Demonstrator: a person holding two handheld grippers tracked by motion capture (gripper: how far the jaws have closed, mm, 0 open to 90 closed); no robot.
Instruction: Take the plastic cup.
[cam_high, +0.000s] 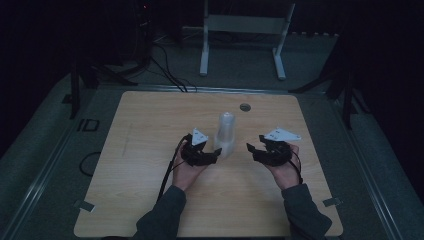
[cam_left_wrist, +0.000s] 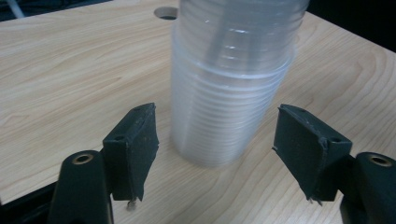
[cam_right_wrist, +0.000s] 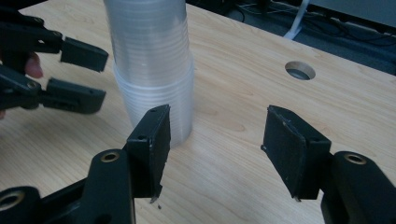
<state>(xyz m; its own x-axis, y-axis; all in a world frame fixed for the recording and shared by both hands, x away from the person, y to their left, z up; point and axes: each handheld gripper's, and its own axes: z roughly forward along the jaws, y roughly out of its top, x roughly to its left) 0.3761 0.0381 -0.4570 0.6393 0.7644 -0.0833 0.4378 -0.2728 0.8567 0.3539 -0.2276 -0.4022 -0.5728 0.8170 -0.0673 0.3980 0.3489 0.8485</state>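
Black jaws of the left gripper (cam_left_wrist: 215, 154) stand apart with the stack of clear plastic cups (cam_left_wrist: 229, 84) just ahead of the gap, untouched by either pad

Both pads are clear of the stack, which stands upright on the wooden table (cam_left_wrist: 70, 70), its base just beyond the fingertips and slightly towards the left jaw; a round hole (cam_left_wrist: 167, 12) in the tabletop lies farther off behind it. From the right gripper (cam_right_wrist: 215, 149), whose jaws are likewise spread with nothing between them, the cups (cam_right_wrist: 152, 60) rise ahead and off to the left jaw's side, close to that pad though whether they touch cannot be told, and the other gripper's two fingers (cam_right_wrist: 74, 95) reach towards the stack from beyond it. In the high view the stack (cam_high: 226, 135) stands between the left gripper (cam_high: 212, 152) and the right gripper (cam_high: 252, 148), nearer the left
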